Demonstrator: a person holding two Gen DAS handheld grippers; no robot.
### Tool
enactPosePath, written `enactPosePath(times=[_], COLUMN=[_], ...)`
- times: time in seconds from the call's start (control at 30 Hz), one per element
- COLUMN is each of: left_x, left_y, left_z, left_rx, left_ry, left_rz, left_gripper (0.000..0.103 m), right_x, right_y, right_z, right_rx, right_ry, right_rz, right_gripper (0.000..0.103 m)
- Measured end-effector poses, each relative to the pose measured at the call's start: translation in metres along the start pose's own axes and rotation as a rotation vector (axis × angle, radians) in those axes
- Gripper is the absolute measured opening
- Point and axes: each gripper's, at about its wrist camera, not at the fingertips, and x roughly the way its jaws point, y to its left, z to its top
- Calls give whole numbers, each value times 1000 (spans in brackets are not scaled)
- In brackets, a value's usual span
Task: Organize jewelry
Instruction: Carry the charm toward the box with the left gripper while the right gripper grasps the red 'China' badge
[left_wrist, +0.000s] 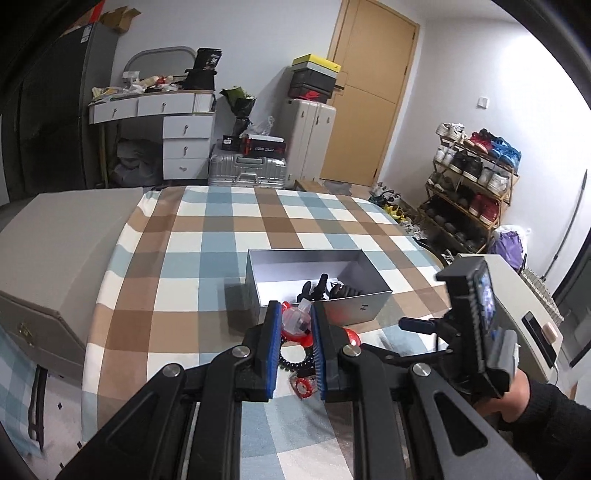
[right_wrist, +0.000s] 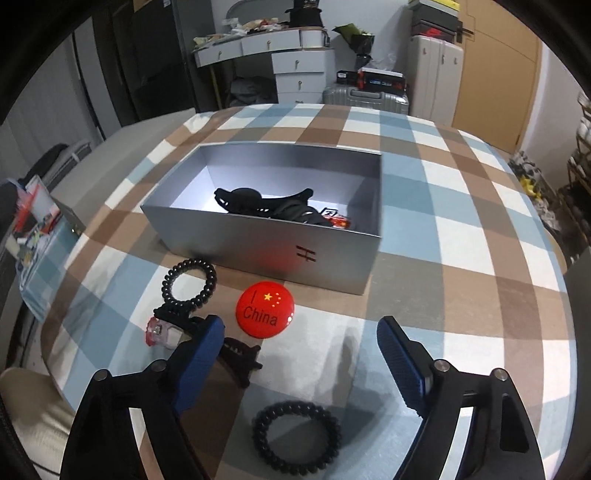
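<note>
A small red-and-clear trinket (left_wrist: 295, 320) sits at centre frame in the left wrist view, clenched between the left gripper's (left_wrist: 294, 323) blue pads just short of the grey box (left_wrist: 364, 308). This looks like the carry step; next it needs lifting over the near wall and letting go among the black clips (right_wrist: 266, 205) inside. The right wrist view adds what stays hidden there: the right gripper (right_wrist: 301, 341) spread wide and empty, the red China badge (right_wrist: 265, 309) mid-frame, a coiled hair tie (right_wrist: 190, 282) at left, and a beaded bracelet (right_wrist: 296, 434) low centre.
</note>
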Motion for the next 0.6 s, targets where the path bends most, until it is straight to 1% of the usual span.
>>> enactPosePath(times=[0.07,0.17,0.27,0.33,0.47,0.57,0.6], left_x=[2,5,8,7,3,3,4], left_y=[1,4,4,5,5,5,5], left_z=[0,0,0,0,0,-1,-1], left_rx=[-1,-25,-38,-42,-47,-51,-51], left_ry=[9,40,66,68,65,71,73], left_rz=[3,-27,-46,-51,-50,-53,-54], left_gripper=[11,11,11,11,11,11,11], right_x=[5,15,24,31,39,39,39], right_y=[3,10,18,24,32,34,35], right_z=[3,8,10,11,10,11,11], right_rx=[-8,-5,-14,-37,-59,-58,-55], right_ry=[-1,15,30,43,60,54,55], right_rz=[-10,-78,-99,-127,-154,-156,-151], right_gripper=[82,79,76,73,70,69,66])
